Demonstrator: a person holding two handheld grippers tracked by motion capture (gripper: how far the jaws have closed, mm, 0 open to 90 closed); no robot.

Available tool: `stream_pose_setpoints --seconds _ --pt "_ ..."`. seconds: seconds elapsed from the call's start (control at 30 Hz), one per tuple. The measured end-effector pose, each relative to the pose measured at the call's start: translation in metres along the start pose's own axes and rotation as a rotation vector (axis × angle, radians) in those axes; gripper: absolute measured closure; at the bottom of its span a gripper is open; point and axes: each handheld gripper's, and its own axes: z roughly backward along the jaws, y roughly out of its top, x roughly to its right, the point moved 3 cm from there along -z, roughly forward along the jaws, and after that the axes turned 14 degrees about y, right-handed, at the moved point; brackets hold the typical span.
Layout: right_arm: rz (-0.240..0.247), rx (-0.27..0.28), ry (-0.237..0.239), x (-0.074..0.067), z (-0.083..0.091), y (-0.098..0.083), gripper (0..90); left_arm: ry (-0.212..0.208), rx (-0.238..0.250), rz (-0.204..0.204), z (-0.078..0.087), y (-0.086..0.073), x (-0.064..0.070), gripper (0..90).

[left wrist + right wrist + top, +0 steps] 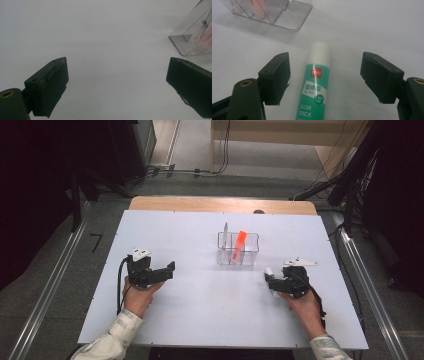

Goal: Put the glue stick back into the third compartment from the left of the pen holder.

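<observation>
The high view is looking forward and down from above the person's side, taking in the whole white table (pixel 200 320), with the clear organizer (pixel 238 249) sitting toward 12 o'clock. The left gripper view is riding low and close over the table, facing along its two jaws, catching the organizer (pixel 192 37) at 2 o'clock. The right gripper view is hovering closer still, looking down on a glue stick (pixel 314 85), with the same organizer (pixel 272 13) at 11 o'clock.

Right hand-held gripper (pixel 270 281) over a glue stick (pixel 270 272) (prob.), near clear organizer (pixel 238 249).
</observation>
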Motion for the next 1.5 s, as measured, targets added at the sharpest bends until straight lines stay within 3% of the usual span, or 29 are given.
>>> stream_pose_setpoints --seconds 0.43,1.5 --pt "0.005 -0.023 -0.008 0.0 -0.015 0.007 25.5 -0.002 -0.003 -0.001 0.0 0.0 0.0 4.4" --pt "0.016 -0.07 -0.017 -0.001 -0.026 0.008 41.1 0.009 -0.001 0.002 -0.001 -0.001 -0.001 4.5"
